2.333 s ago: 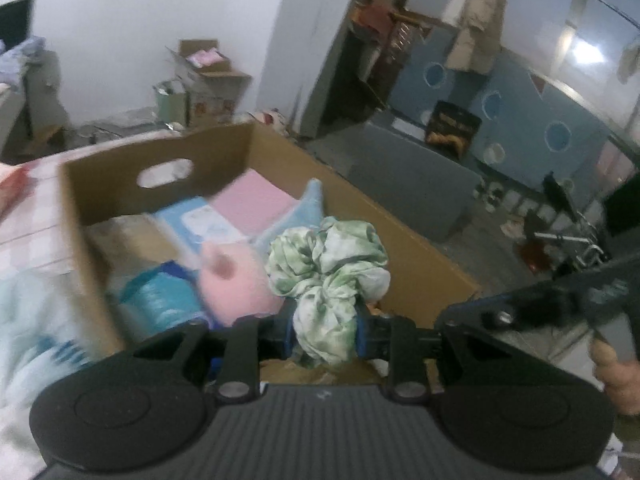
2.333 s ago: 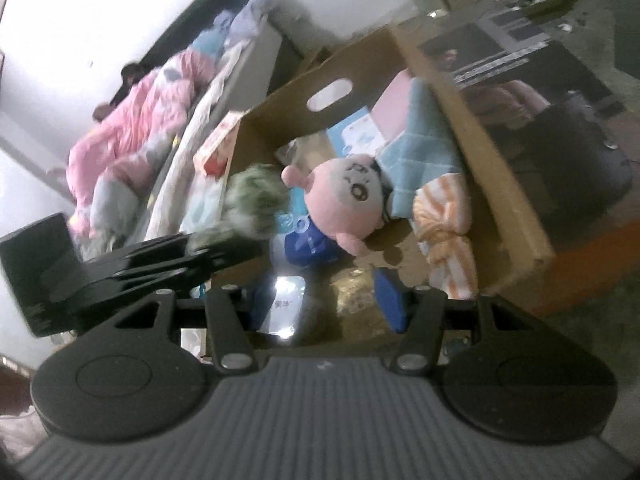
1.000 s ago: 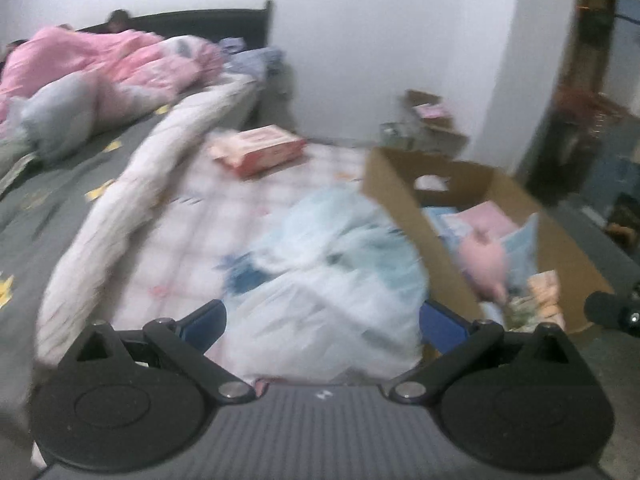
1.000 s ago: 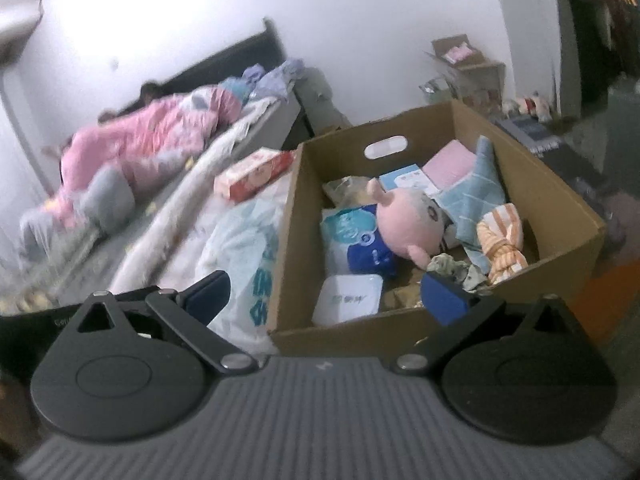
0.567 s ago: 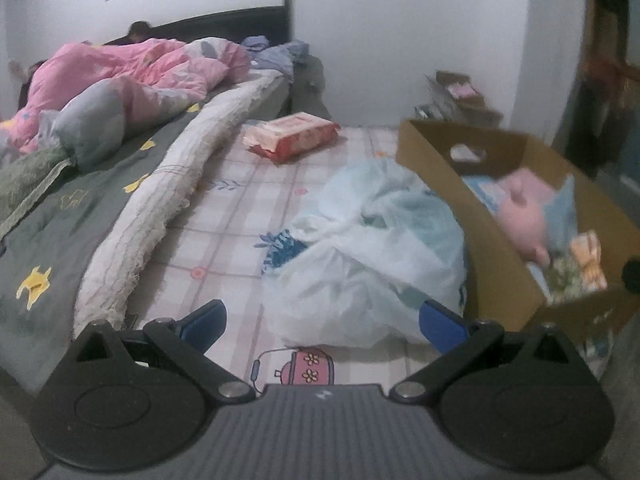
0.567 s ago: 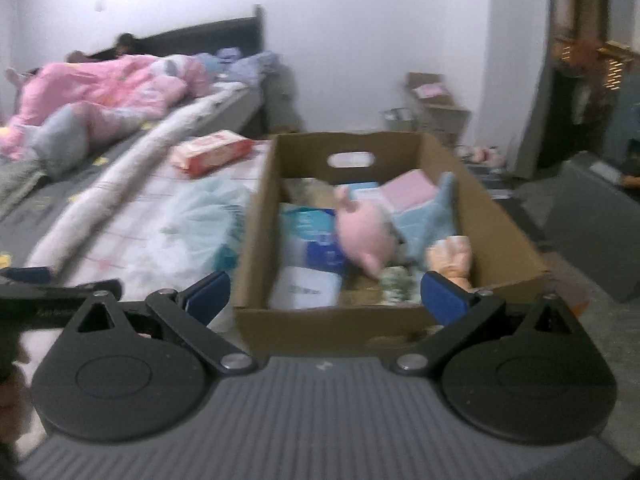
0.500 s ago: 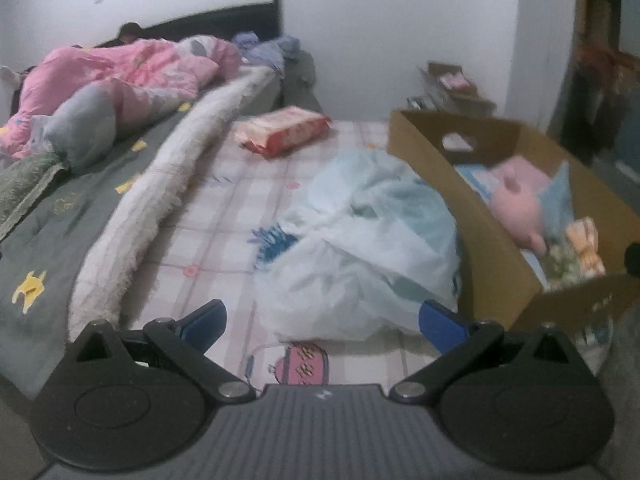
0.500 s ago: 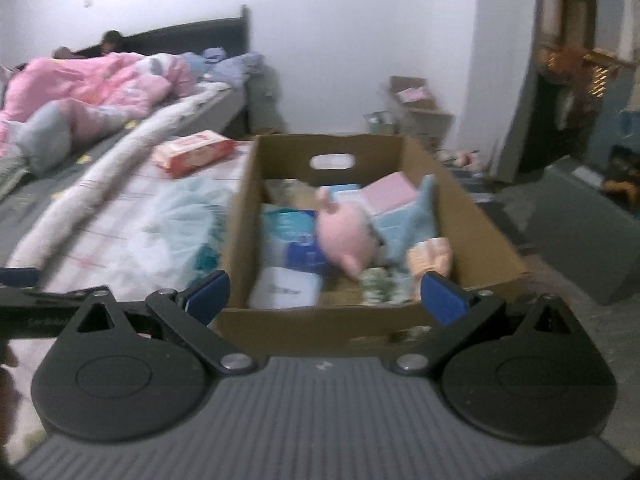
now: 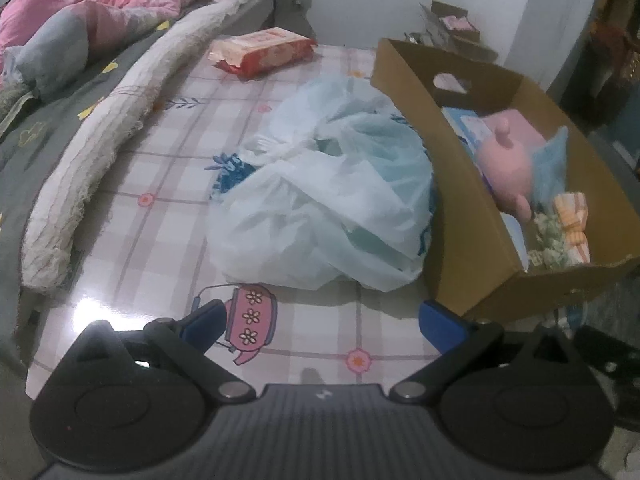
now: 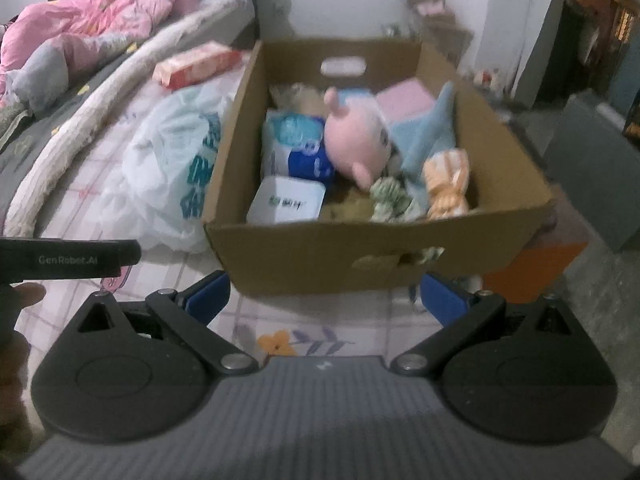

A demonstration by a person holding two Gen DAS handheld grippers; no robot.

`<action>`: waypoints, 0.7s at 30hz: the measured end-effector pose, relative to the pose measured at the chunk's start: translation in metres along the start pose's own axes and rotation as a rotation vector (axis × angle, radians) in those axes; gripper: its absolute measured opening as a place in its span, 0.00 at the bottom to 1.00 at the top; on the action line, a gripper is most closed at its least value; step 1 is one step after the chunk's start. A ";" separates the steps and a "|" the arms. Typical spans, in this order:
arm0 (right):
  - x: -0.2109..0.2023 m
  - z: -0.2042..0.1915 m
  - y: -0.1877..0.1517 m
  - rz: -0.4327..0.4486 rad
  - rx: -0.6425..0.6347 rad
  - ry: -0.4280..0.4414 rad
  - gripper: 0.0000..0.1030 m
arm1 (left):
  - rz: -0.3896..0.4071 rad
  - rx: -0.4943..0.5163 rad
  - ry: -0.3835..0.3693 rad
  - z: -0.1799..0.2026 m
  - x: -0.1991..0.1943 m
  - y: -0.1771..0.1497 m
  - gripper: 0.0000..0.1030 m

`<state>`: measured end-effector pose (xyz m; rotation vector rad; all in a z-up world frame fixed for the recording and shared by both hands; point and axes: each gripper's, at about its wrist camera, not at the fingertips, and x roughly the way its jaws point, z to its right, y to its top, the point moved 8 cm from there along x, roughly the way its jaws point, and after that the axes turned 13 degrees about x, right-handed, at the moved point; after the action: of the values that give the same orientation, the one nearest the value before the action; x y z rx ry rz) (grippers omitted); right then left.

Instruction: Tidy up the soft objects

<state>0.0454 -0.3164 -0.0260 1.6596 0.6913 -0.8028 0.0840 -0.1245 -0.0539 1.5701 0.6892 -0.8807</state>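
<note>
**Both grippers empty, soft things lying in the box**

We hold the left gripper (image 9: pixel 324 322) above the near part of the checked pink plastic tablecloth (image 9: pixel 168 184). Its blue-padded jaws stand wide apart and they hold nothing. Between them we see only the pink teapot print and bare cloth, so here there is free room.

Ahead of the left gripper lies a crumpled pale blue plastic bag (image 9: pixel 332 200). Its right side touches the left wall of the open brown cardboard box (image 10: pixel 376 250). A red and white flat packet (image 9: pixel 264 50) lies further back, well apart from the bag. Along the left edge of the cloth runs a long rolled white blanket (image 9: pixel 104 136).

The right gripper (image 10: pixel 324 300) is also spread wide and empty, and it faces the near wall of the box. The jaw tips are just in front of this wall, not touching it.

Inside the box are the round pink plush toy (image 10: pixel 356 140) in the middle, a light blue cloth (image 10: pixel 430 128) on its right, an orange striped soft piece (image 10: pixel 446 184) near the right front corner, and a green and white fabric scrunchie (image 10: pixel 390 198) just beside it. A white flat pack (image 10: pixel 286 200) lies at the left front.

The right front corner of the box stands past the table edge, above the grey floor (image 10: pixel 600 280).
</note>
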 end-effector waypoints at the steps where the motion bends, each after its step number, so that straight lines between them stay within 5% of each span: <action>1: 0.004 0.001 0.000 -0.010 0.006 -0.003 0.99 | -0.006 0.008 -0.001 0.003 0.000 0.000 1.00; 21: 0.039 0.016 0.002 -0.124 0.114 0.039 0.99 | -0.046 0.088 -0.017 0.032 0.009 0.010 0.99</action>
<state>0.0677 -0.3310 -0.0587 1.7521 0.7938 -0.9144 0.0922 -0.1583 -0.0583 1.6280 0.6852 -0.9691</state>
